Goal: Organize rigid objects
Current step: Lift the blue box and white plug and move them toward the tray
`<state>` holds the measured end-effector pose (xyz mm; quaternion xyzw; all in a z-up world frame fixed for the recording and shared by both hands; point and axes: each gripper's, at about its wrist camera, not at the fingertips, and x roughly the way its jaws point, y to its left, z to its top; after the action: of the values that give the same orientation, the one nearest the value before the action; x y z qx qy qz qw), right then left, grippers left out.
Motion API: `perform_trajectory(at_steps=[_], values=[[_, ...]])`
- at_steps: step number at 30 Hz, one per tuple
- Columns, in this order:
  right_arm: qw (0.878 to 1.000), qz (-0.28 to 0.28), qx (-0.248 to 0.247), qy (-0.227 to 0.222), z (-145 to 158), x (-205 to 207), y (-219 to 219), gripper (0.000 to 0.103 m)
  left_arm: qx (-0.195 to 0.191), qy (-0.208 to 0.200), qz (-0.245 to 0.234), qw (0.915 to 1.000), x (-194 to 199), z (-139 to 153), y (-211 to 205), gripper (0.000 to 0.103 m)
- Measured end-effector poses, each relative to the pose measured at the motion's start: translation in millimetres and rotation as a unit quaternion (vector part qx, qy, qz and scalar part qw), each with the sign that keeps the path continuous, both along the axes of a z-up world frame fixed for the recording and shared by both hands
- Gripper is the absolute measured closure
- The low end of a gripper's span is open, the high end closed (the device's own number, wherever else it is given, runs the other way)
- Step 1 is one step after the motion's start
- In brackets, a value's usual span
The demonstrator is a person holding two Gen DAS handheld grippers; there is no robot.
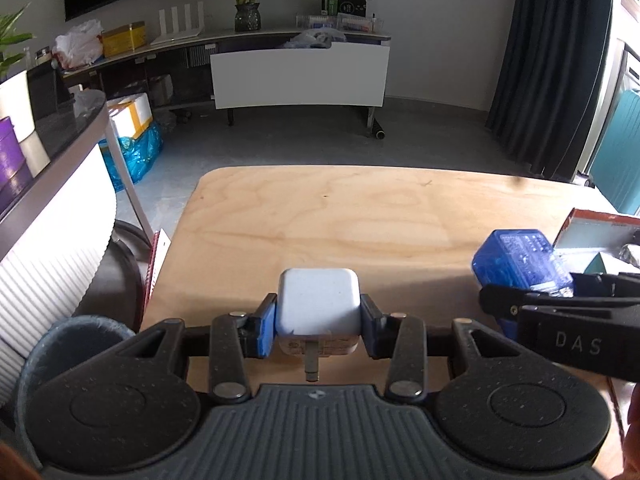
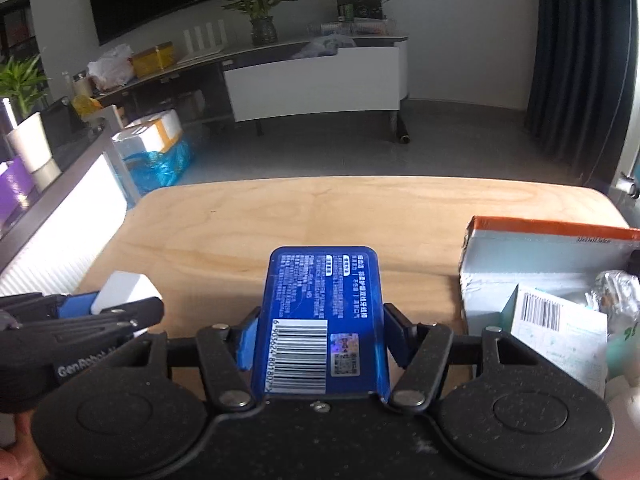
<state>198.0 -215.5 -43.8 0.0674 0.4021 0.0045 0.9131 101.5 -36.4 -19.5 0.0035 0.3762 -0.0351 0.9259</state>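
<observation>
My left gripper (image 1: 319,322) is shut on a white plug-in charger (image 1: 319,300), prong pointing back at the camera, held above the wooden table (image 1: 340,216). My right gripper (image 2: 320,338) is shut on a blue flat box (image 2: 322,312) with a barcode, also above the table. In the left wrist view the blue box (image 1: 520,260) and right gripper show at the right. In the right wrist view the white charger (image 2: 126,286) and left gripper show at the left.
An open cardboard box (image 2: 540,248) with an orange rim stands at the table's right side, holding a white barcoded carton (image 2: 560,328) and a foil packet (image 2: 616,292). A white ribbed counter (image 1: 48,248) stands left of the table.
</observation>
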Motion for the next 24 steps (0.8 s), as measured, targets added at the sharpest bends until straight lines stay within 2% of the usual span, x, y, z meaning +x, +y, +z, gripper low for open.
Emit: perform_trajectory(at_steps=[10, 24], values=[[1.000, 0.028, 0.007, -0.009, 31.3, -48.6, 11.2, 0.029, -0.007, 0.005, 0.024, 0.9997, -44.3, 14.1, 1.0, 0.061], [0.999, 0.032, 0.011, -0.018, 54.5, -118.8, 11.0, 0.029, -0.008, -0.006, 0.032, 0.9994, -102.7, 33.3, -8.6, 0.061]])
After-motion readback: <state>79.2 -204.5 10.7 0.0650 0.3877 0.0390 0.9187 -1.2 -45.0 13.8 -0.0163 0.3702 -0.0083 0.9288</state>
